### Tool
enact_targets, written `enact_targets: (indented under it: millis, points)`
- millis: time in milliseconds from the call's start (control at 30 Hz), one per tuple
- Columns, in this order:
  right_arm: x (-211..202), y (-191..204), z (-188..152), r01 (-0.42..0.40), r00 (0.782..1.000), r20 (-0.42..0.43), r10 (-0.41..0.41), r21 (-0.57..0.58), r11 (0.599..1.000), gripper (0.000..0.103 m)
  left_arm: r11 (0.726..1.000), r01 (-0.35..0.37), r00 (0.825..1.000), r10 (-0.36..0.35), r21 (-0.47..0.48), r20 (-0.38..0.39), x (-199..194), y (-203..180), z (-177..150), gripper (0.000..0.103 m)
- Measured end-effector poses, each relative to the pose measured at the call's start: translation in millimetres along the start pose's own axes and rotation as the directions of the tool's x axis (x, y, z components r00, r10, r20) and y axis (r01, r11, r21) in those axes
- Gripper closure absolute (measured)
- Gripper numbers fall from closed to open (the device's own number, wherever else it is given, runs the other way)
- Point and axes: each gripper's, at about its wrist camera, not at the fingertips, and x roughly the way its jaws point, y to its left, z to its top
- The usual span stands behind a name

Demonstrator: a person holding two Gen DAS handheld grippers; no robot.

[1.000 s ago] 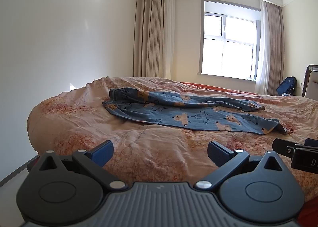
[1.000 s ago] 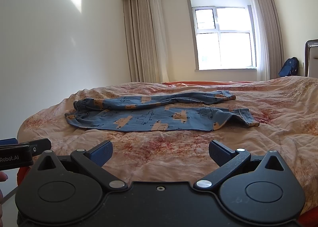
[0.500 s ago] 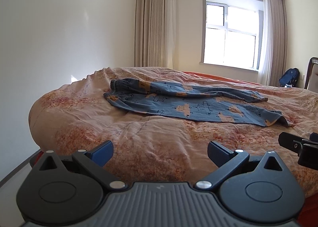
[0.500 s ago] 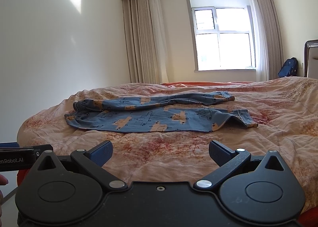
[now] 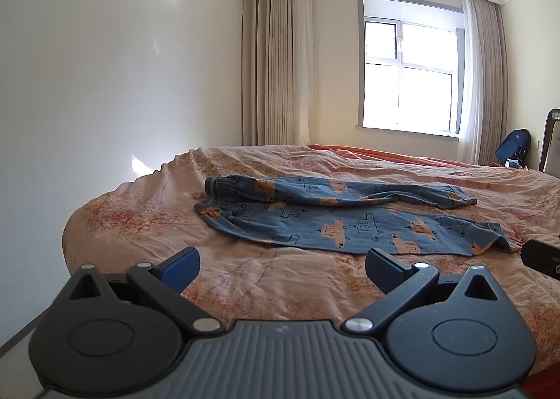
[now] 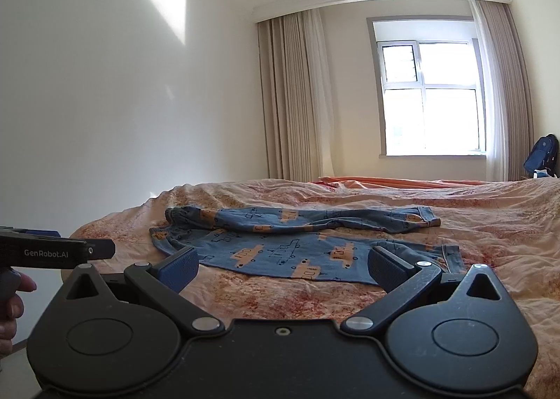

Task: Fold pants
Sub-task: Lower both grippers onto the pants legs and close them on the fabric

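Left gripper (image 5: 281,271) and right gripper (image 6: 283,269) hovered level at bed (image 5: 147,224) edge, side by side, jaws wide, holding nothing; hand (image 6: 12,301) gripped left handle; pants (image 5: 350,220) lay beyond both, untouched, flat across quilt; blue with orange vehicle print, legs parted, unfolded.

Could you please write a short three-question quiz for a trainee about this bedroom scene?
1. True or false: the blue pants with orange vehicle print are already folded into a compact square.
2. Are the left gripper and right gripper open or shut?
3. What do the pants lie on: A) the wooden floor, B) the peach floral bedspread, C) a chair?

Key: 1 false, they lie spread out; 2 both open, holding nothing; 3 B.
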Motion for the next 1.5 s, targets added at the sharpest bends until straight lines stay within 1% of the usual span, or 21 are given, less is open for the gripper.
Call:
enact_targets:
  millis: [100, 267, 400, 500, 600, 700, 767, 833, 933, 1000, 1067, 1100, 1133, 1200, 1267, 1333, 1367, 1433, 1500]
  points:
    - [18.3, -1.2, 12.6, -0.026, 0.999, -0.033, 0.027, 0.020, 0.999, 0.000, 1.000, -0.002, 1.000, 0.001, 0.013, 0.007, 10.7, 6.3, 14.7, 0.000]
    - [54.6, -4.9, 35.9, -0.055, 0.996, -0.070, 0.059, 0.054, 0.997, 0.000, 1.000, -0.012, 1.000, 0.013, 0.024, -0.021, 41.0, 21.8, 39.5, 0.000]
    - [82.0, -5.5, 49.0, -0.052, 0.996, -0.069, 0.054, 0.025, 0.998, 0.000, 0.997, -0.032, 0.999, 0.034, 0.071, -0.033, 68.7, 30.9, 56.5, 0.000]
    - [106.7, -11.2, 55.8, -0.049, 0.994, -0.094, 0.049, 0.001, 0.999, 0.000, 0.996, -0.040, 0.997, 0.045, 0.084, -0.055, 95.7, 39.2, 69.9, 0.000]
    - [133.1, -17.1, 63.2, -0.061, 0.992, -0.117, 0.057, -0.032, 0.998, 0.000, 0.996, -0.005, 0.996, 0.013, 0.088, -0.088, 126.0, 49.3, 84.2, 0.000]
    - [167.0, -27.3, 73.9, -0.083, 0.987, -0.143, 0.074, -0.062, 0.995, 0.000, 0.996, 0.052, 0.991, -0.042, 0.079, -0.125, 167.0, 67.8, 101.7, 0.000]
    - [192.5, -35.3, 82.7, -0.109, 0.981, -0.170, 0.093, -0.087, 0.990, 0.000, 0.994, 0.078, 0.988, -0.068, 0.070, -0.141, 197.2, 82.8, 116.3, 0.000]
    - [221.2, -42.9, 91.5, -0.140, 0.974, -0.198, 0.114, -0.126, 0.982, 0.000, 0.994, 0.075, 0.989, -0.063, 0.080, -0.137, 228.7, 96.3, 131.6, 0.000]
    - [268.0, -57.8, 104.2, -0.177, 0.960, -0.247, 0.132, -0.171, 0.969, 0.000, 0.989, 0.056, 0.990, -0.037, 0.136, -0.133, 279.9, 110.4, 152.4, 0.000]
    - [300.4, -67.7, 108.7, -0.200, 0.948, -0.283, 0.144, -0.180, 0.963, 0.000, 0.985, 0.047, 0.988, -0.021, 0.165, -0.154, 314.6, 116.3, 160.7, 0.000]
    - [331.1, -76.3, 111.6, -0.236, 0.931, -0.323, 0.170, -0.178, 0.955, 0.000, 0.980, 0.060, 0.982, -0.023, 0.191, -0.189, 352.9, 120.5, 165.9, 0.000]
    - [354.3, -79.3, 112.1, -0.265, 0.916, -0.353, 0.188, -0.182, 0.947, 0.000, 0.976, 0.081, 0.977, -0.037, 0.203, -0.209, 372.1, 121.4, 166.8, 0.000]
    - [372.5, -81.6, 111.9, -0.278, 0.906, -0.377, 0.191, -0.191, 0.941, 0.000, 0.972, 0.102, 0.973, -0.053, 0.212, -0.226, 388.9, 121.7, 167.5, 0.000]
    - [405.1, -84.4, 109.6, -0.287, 0.897, -0.403, 0.181, -0.220, 0.932, 0.001, 0.966, 0.144, 0.963, -0.087, 0.214, -0.255, 417.2, 121.0, 166.7, 0.000]
    - [439.3, -84.9, 105.7, -0.312, 0.890, -0.417, 0.184, -0.263, 0.913, 0.001, 0.954, 0.187, 0.953, -0.119, 0.233, -0.278, 441.7, 117.9, 165.4, 0.000]
    - [473.4, -84.3, 101.3, -0.334, 0.884, -0.428, 0.188, -0.296, 0.895, 0.006, 0.932, 0.230, 0.940, -0.139, 0.279, -0.310, 463.7, 111.1, 164.1, 0.000]
    - [488.2, -83.6, 99.1, -0.349, 0.877, -0.439, 0.195, -0.303, 0.887, 0.012, 0.919, 0.258, 0.931, -0.154, 0.298, -0.331, 473.3, 108.0, 162.8, 0.000]
    - [519.2, -82.4, 93.7, -0.375, 0.857, -0.471, 0.208, -0.294, 0.879, 0.017, 0.895, 0.309, 0.912, -0.185, 0.320, -0.365, 489.5, 103.4, 161.4, 0.000]
    - [542.2, -83.1, 88.8, -0.388, 0.840, -0.497, 0.219, -0.267, 0.882, 0.023, 0.887, 0.327, 0.904, -0.194, 0.325, -0.381, 501.8, 101.7, 160.4, 0.000]
